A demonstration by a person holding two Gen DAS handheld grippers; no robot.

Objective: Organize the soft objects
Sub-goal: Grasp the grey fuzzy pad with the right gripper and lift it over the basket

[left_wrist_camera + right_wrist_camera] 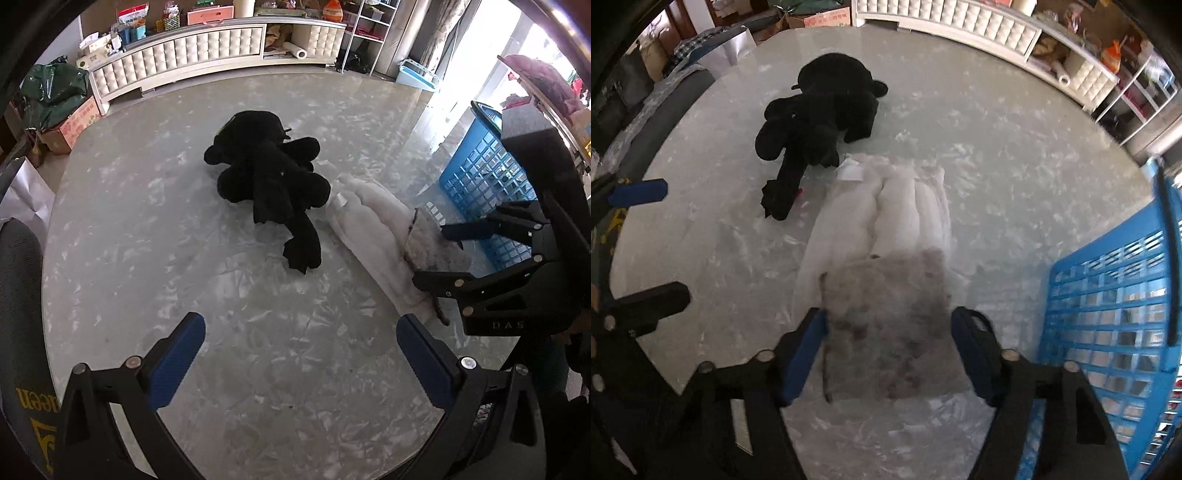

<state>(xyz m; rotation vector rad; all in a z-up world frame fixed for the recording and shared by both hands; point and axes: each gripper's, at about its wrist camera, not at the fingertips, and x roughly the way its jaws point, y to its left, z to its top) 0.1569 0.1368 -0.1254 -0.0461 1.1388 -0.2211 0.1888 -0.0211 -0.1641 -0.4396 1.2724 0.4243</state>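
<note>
The right gripper (890,354) points steeply down over a small grey pillow (890,325), one blue finger (803,354) on each side of it; the left finger touches the pillow's edge, while the right one seems just clear, so no firm hold shows. The pillow lies on the near end of a folded white blanket (905,210) on the glossy round surface (129,258). A black plush toy (273,173) (sprawled, one limb toward the blanket) lies just beside the blanket's far end. A blue basket (1115,314) stands right of the pillow. The left gripper (301,354) hangs wide apart over bare surface, holding nothing.
</note>
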